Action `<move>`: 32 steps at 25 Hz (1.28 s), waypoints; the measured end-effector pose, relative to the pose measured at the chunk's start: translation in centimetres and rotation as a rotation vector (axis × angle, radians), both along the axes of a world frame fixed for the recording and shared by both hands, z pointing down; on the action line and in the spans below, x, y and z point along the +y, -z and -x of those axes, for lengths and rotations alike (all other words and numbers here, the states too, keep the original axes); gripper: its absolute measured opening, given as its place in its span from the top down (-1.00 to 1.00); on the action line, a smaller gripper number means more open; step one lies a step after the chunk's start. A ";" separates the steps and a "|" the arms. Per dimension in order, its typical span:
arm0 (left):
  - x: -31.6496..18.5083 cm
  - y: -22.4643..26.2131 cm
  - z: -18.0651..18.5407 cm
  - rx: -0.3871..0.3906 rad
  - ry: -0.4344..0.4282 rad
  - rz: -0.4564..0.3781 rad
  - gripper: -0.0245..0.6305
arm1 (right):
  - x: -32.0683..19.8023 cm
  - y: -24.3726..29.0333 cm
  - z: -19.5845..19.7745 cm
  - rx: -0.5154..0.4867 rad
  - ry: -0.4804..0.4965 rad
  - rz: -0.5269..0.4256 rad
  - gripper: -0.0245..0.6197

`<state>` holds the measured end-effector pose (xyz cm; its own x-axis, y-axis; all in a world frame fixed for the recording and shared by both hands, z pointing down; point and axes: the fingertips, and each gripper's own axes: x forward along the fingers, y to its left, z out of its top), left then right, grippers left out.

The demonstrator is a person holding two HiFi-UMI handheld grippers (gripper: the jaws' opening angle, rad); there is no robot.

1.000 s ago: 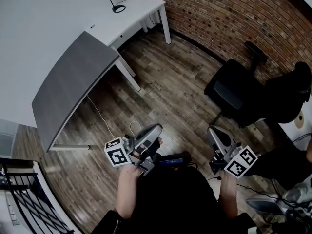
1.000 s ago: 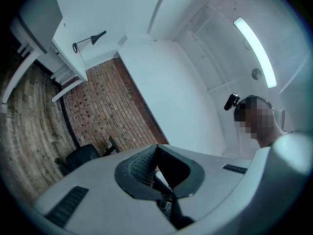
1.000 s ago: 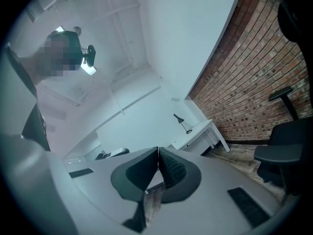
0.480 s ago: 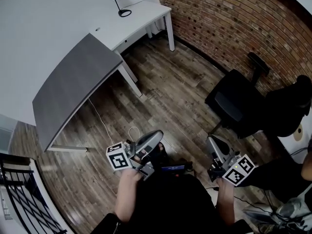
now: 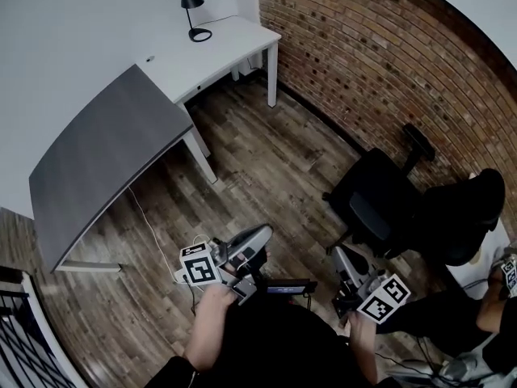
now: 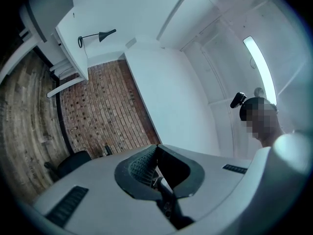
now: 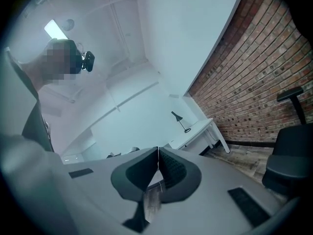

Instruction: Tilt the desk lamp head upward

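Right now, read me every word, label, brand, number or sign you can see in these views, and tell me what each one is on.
No readable text in any view.
Black-and-white square patterns on the marker cube of the left gripper and the marker cube of the right gripper: markers, not letters or numbers.
Black bar-shaped device between the grippers: bluish patch, too small to read.

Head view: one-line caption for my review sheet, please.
Left gripper and right gripper, both shut and empty, held over the wood floor, far from the desk lamp on the white desk.
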<state>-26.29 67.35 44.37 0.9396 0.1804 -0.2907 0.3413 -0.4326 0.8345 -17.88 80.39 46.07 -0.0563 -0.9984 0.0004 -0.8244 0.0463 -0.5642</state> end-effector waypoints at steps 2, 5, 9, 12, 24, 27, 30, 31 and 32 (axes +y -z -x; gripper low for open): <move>-2.4 0.4 -0.6 0.015 0.012 0.005 0.89 | -2.4 0.5 -0.9 0.012 0.004 0.012 0.88; -6.0 0.9 -0.8 0.036 0.039 0.019 0.89 | -5.9 1.2 -2.0 0.011 -0.013 0.023 0.88; -9.9 0.8 -0.5 0.061 0.071 0.044 0.89 | -9.0 1.7 -3.0 -0.009 -0.043 0.030 0.88; -12.2 0.5 -0.5 0.075 0.086 0.065 0.89 | -10.6 1.8 -3.4 -0.016 -0.059 0.033 0.88; -17.8 0.0 0.2 0.064 0.142 0.082 0.89 | -14.5 3.1 -3.7 -0.093 -0.080 -0.078 0.88; -18.4 -0.1 -0.3 0.048 0.174 0.083 0.88 | -15.6 3.1 -4.5 -0.109 -0.049 -0.092 0.87; -19.3 -0.5 -0.8 0.021 0.205 0.093 0.88 | -17.1 2.9 -5.6 -0.133 -0.014 -0.109 0.87; -19.7 -0.5 -1.0 0.019 0.218 0.102 0.88 | -17.8 2.8 -6.1 -0.145 -0.002 -0.115 0.87; -20.2 -0.5 -1.3 0.016 0.234 0.108 0.88 | -18.5 2.5 -6.7 -0.160 0.013 -0.120 0.87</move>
